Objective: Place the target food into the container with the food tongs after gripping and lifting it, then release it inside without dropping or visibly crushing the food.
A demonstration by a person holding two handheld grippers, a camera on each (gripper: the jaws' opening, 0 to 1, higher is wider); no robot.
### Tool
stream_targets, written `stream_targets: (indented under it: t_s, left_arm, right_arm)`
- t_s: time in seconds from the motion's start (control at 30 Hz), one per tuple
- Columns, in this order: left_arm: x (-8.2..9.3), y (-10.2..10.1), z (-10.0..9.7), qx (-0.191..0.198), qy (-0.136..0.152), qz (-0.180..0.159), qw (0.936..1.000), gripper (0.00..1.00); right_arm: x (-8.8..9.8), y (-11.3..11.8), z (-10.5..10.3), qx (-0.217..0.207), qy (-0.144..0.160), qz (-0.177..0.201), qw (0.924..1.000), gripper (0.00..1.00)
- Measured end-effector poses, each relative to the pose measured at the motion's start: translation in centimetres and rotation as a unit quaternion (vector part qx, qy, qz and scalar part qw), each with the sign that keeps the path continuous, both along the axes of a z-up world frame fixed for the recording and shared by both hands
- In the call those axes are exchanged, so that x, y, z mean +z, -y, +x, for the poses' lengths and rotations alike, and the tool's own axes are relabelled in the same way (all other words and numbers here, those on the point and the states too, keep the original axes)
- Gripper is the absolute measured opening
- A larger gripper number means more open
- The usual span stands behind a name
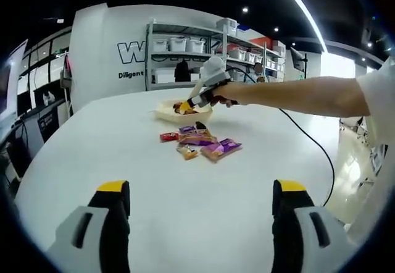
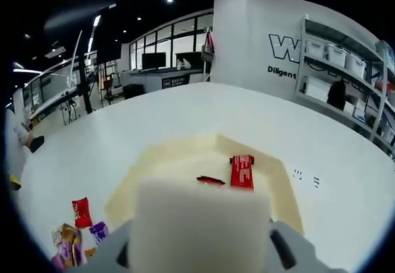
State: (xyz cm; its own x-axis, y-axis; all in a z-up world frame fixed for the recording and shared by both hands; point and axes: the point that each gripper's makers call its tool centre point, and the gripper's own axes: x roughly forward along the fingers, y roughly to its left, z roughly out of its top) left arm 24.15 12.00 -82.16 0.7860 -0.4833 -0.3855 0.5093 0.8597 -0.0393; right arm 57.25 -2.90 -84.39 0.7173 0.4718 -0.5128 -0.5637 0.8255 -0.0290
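Observation:
A cream container (image 2: 281, 189) lies just ahead in the right gripper view, with a red packet (image 2: 242, 171) and a thin dark red packet (image 2: 211, 180) inside. A white block (image 2: 200, 223) at the bottom of that view hides the jaws behind it. In the left gripper view my right gripper (image 1: 185, 106), held by a person's outstretched arm (image 1: 296, 95), has its yellow tip over the container (image 1: 165, 113). Whether it grips anything is hidden. Several loose snack packets (image 1: 200, 142) lie on the white table in front of the container. My left gripper (image 1: 200, 202) stands open near the table's front, far from them.
The round white table (image 1: 92, 137) has bare room on all sides of the packets. A black cable (image 1: 308, 138) trails off the right side. Shelves with white bins (image 1: 185, 54) and desks stand beyond the table. More packets (image 2: 77, 226) lie left of the container.

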Motion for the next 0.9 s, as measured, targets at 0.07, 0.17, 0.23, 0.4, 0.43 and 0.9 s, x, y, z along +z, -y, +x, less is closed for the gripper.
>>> stream_targets:
  t_s: [0.07,0.17,0.23,0.4,0.43,0.9]
  left_arm:
    - [0.0,0.0,0.0,0.000,0.000,0.000,1.0000,0.95]
    - [0.1,0.1,0.0,-0.001,0.002,-0.003,1.0000,0.95]
    - [0.1,0.2,0.0,-0.003,0.002,-0.002,1.0000,0.95]
    - [0.1,0.3,0.0,-0.004,0.002,-0.002,1.0000,0.95]
    - [0.1,0.4,0.0,-0.005,0.002,-0.002,1.0000,0.95]
    - [0.6,0.8,-0.5,-0.009,0.008,-0.006,0.9999,0.95]
  right_arm:
    - [0.0,0.0,-0.1,0.001,0.000,-0.001,1.0000,0.23]
    - [0.1,0.1,-0.3,0.001,0.003,-0.002,1.0000,0.23]
    - [0.4,0.2,-0.3,-0.002,0.006,0.001,1.0000,0.23]
    - [1.1,0.3,-0.4,-0.004,0.012,0.005,0.9999,0.23]
    - [1.2,0.3,-0.4,-0.004,0.012,0.005,0.9999,0.23]
    - [2.4,0.4,-2.2,-0.002,0.020,0.019,0.9996,0.23]
